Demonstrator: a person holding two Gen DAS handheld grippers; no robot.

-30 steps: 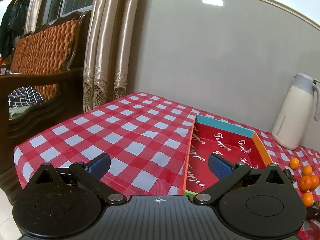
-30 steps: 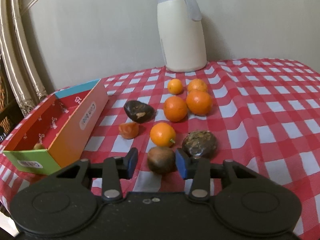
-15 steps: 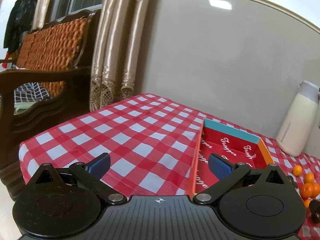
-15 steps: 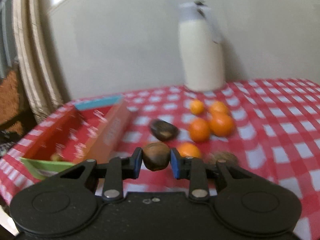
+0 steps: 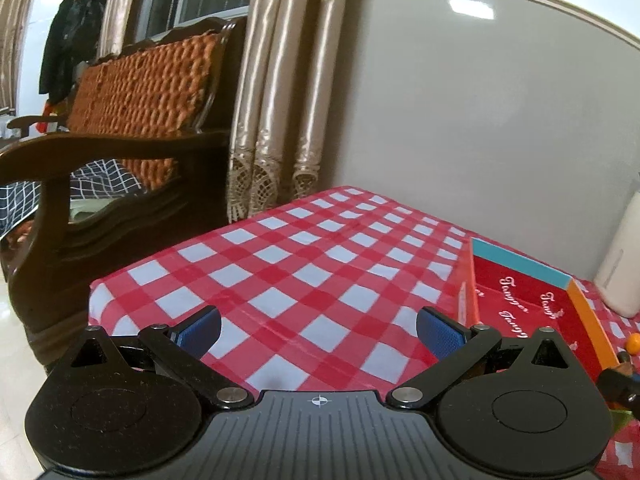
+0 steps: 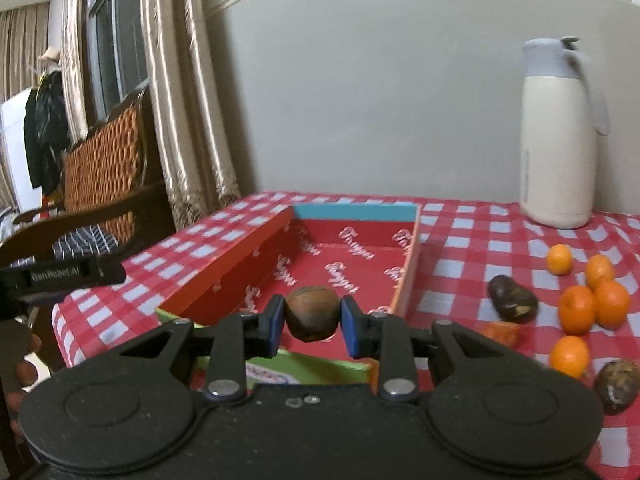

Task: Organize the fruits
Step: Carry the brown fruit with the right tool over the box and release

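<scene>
Over the near end of the box (image 6: 224, 276), the right gripper (image 6: 311, 322) has a brown fruit (image 6: 311, 314) pinched between its two blue pads, one pad on each side of it. The fruit hangs clear above the red printed floor, just past the green front wall. The box is open-topped, with an orange-red left wall and a blue far wall, and it sits on the checked cloth (image 6: 472, 240).

Right of the box, the loose fruit is scattered on the cloth: a dark fruit (image 6: 513, 298) just beside the box, an orange-red piece (image 6: 502, 332) in front of it, and five oranges (image 6: 576, 309) further right, three of them bunched close. Another brown fruit (image 6: 616, 386) lies near the right edge. A cream jug (image 6: 558, 136) stands upright at the back by the wall.

On the other side, the left gripper (image 5: 318, 330) hovers over bare checked cloth to the left of the box, fingers spread wide, nothing between them. Its black body shows at the left edge of the right camera's view. A wooden bench (image 5: 132, 128) and curtains (image 5: 280, 92) stand beyond the table.
</scene>
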